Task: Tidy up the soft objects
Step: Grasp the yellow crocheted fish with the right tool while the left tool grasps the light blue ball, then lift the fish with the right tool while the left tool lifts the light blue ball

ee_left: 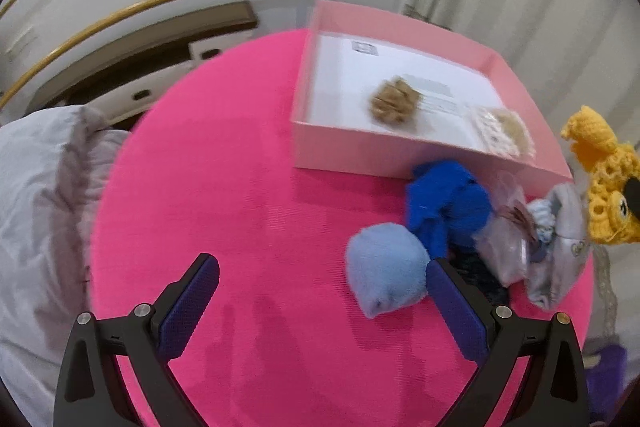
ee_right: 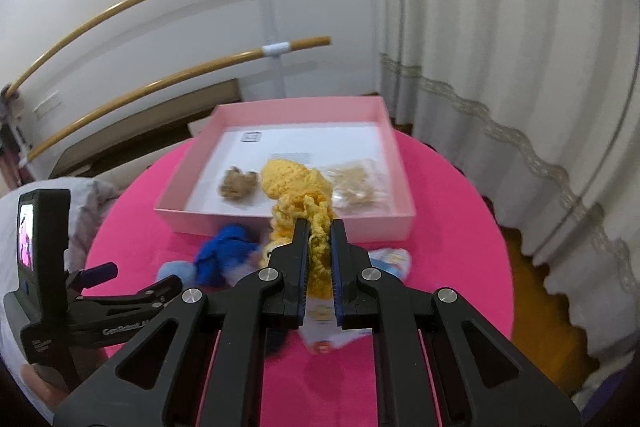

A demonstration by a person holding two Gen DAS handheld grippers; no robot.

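Note:
My right gripper (ee_right: 320, 227) is shut on a yellow crocheted toy (ee_right: 298, 183), which hangs in the air in front of the pink box (ee_right: 280, 225); the same yellow toy (ee_left: 608, 179) shows at the right edge of the left wrist view. The pink box (ee_left: 360, 151) holds a brown knitted lump (ee_left: 394, 101) and a clear bag of beige pieces (ee_left: 502, 133). On the pink round table (ee_left: 240, 187), a light blue soft roll (ee_left: 386, 279), a deep blue cloth (ee_left: 448, 207) and a grey pouch (ee_left: 560, 247) lie in a heap before the box. My left gripper (ee_left: 320, 287) is open above the table, its right finger beside the light blue roll.
A grey-white bedcover (ee_left: 40, 207) lies left of the table. Wooden rails (ee_right: 160, 83) and a wall stand behind, a curtain (ee_right: 500, 67) to the right. A printed packet (ee_right: 332, 335) lies under my right gripper. The left half of the table is bare pink cloth.

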